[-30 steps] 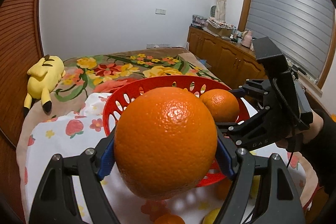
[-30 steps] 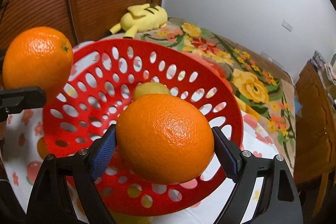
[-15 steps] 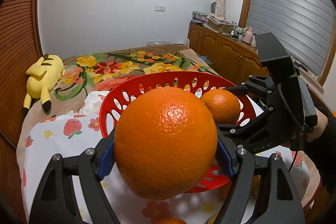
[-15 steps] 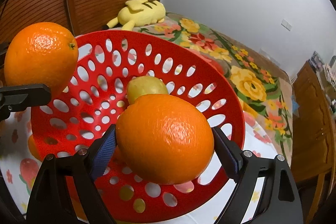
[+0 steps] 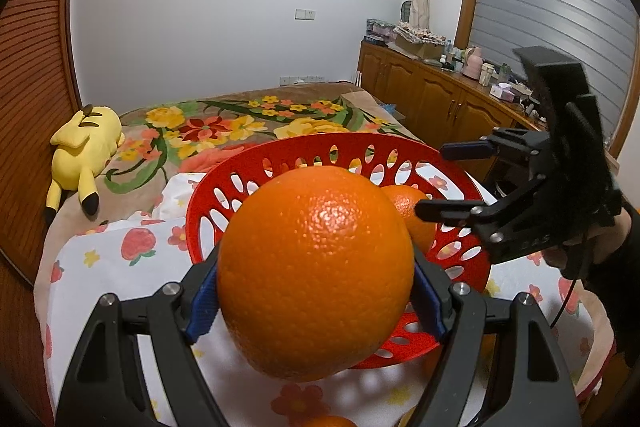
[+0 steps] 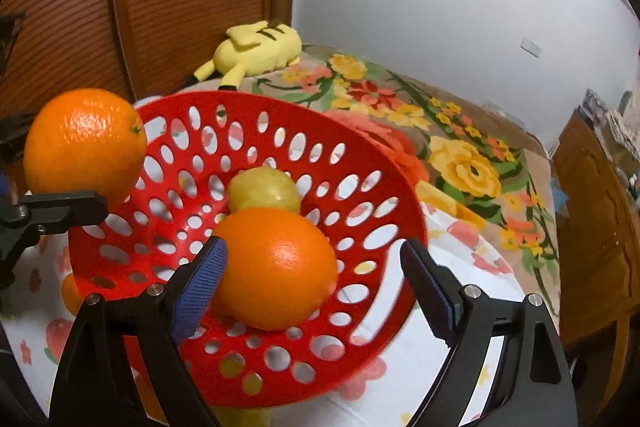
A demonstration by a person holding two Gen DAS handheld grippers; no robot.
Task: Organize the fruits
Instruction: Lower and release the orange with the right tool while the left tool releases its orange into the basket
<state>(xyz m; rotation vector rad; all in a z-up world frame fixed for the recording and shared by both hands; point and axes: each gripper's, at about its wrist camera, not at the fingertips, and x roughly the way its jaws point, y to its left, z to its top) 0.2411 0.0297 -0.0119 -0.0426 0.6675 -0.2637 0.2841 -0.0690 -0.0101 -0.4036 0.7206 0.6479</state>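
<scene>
Right wrist alone shows spread fingers around an orange; left fingers pinch another.

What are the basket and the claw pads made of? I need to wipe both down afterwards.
The basket looks like moulded red plastic: glossy, rigid, with punched oval holes. The right claw pads look like blue ribbed rubber or a similar soft grip material, matte with fine ridges; the arms behind look like black hard plastic.
</scene>
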